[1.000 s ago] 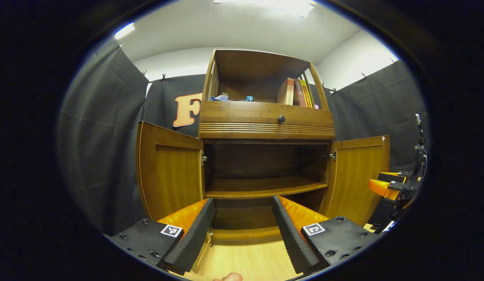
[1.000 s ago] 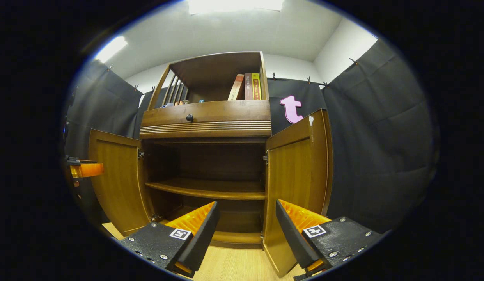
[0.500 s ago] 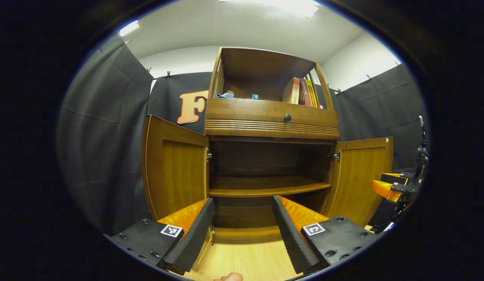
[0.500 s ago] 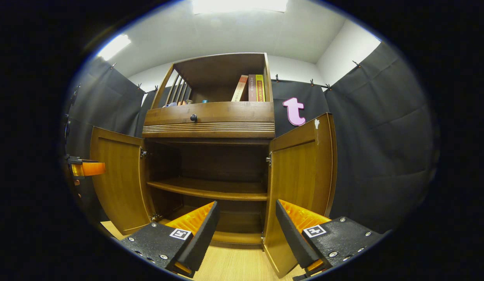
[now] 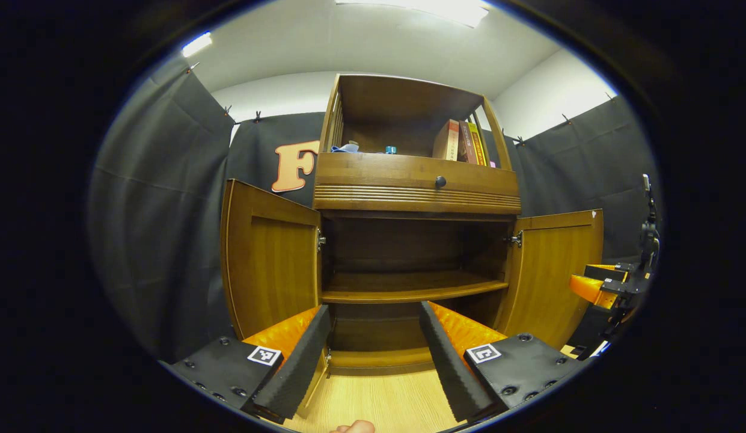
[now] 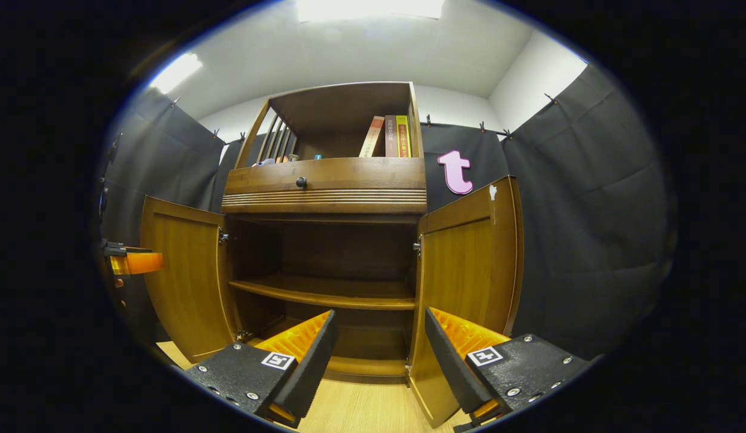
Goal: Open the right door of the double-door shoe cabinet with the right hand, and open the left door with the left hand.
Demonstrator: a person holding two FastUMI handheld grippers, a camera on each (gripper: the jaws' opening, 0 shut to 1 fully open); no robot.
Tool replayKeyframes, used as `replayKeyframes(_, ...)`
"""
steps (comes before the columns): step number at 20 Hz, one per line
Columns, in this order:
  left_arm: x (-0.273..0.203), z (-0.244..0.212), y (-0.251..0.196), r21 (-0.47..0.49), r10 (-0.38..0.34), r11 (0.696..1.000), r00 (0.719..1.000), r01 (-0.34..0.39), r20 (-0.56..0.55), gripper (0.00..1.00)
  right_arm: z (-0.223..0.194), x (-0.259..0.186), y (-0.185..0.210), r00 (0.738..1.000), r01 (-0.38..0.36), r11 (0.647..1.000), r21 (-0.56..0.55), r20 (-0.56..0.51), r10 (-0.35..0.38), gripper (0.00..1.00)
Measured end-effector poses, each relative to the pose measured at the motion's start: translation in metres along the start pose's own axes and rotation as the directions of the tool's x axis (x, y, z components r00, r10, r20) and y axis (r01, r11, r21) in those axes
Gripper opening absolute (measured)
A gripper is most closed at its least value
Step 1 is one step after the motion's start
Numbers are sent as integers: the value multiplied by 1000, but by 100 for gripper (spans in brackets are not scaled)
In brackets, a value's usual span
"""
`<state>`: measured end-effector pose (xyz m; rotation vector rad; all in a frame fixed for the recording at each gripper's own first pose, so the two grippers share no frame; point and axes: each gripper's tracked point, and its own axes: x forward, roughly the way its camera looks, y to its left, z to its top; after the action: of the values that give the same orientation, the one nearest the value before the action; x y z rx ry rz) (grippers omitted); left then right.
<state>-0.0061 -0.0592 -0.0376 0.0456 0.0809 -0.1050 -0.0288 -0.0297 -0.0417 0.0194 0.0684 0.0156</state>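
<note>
The wooden shoe cabinet (image 5: 416, 186) stands ahead with both lower doors swung wide. Its left door (image 5: 270, 258) and right door (image 5: 553, 273) hang open, baring a dark inner shelf (image 5: 409, 287). My left gripper (image 5: 373, 355) is open, held low in front of the cabinet's base, with nothing between its fingers. In the right gripper view the left door (image 6: 186, 276) and right door (image 6: 469, 270) flank the same shelf (image 6: 324, 293). My right gripper (image 6: 379, 355) is open and holds nothing, close to the right door's lower edge. The other gripper (image 5: 607, 288) shows far right; likewise the left one (image 6: 132, 261) at the far left.
A drawer with a dark knob (image 5: 440, 181) sits above the doors. Books (image 5: 463, 141) and small items (image 5: 348, 147) stand on the upper shelf. Light wooden floor (image 5: 379, 403) lies below. Black cloth walls (image 6: 583, 228) close in on both sides.
Both views have shifted slightly; the cabinet sits a little differently in each. Both doors stay open and both grippers stay open.
</note>
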Motion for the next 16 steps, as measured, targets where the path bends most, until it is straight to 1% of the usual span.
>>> replayKeyframes(1,1,0,0,3,-3,1000,1000,3,1,97,0,-1,0,1000,1,1000,-1,1,-1,89)
replayKeyframes(3,1,1,-1,7,-9,1000,1000,9,3,97,2,-2,-1,1000,4,1000,-3,7,-4,89)
replayKeyframes(4,1,1,-2,9,-12,1000,1000,12,3,97,2,-2,0,1000,6,1000,-3,10,-6,99)
replayKeyframes(5,1,1,-1,11,-12,1000,1000,12,3,97,3,-3,-1,1000,7,1000,-3,12,-6,99)
replayKeyframes(6,1,1,-1,14,-13,1000,1000,13,4,97,4,-3,1,1000,6,1000,-4,13,-6,89)
replayKeyframes(16,0,3,0,11,-5,1000,1000,5,14,97,5,-3,3,1000,2,1000,-6,22,-2,89)
